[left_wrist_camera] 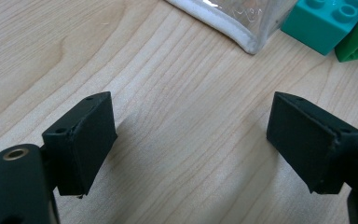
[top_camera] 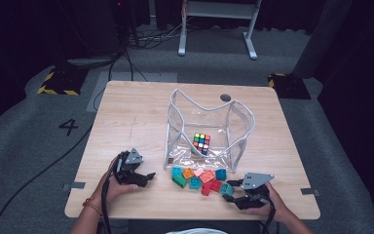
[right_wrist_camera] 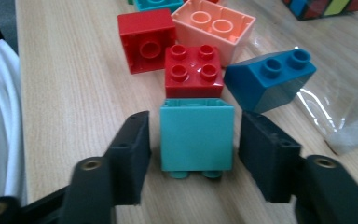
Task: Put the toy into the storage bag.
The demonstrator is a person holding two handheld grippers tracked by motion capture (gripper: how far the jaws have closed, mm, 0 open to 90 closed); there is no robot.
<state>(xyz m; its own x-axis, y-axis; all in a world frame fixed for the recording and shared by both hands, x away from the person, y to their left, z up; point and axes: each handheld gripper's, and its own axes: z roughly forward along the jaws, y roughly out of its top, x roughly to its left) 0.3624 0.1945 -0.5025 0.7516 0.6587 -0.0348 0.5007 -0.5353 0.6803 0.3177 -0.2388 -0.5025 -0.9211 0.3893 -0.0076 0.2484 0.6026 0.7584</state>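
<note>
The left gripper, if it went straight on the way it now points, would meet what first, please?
Probably the clear bag's white-edged corner; the left gripper has only bare table before it. Depth is hard to judge.

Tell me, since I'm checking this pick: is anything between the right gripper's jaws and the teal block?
Nothing visible. The teal block sits between the jaws of the right gripper, with a narrow bare gap on each side. The red block and blue block lie just beyond it.

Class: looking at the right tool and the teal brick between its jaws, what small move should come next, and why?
Probably close the right tool onto the teal brick. The brick lies on its side between the jaws, with a narrow gap at each pad, so it is framed but not gripped.
</note>
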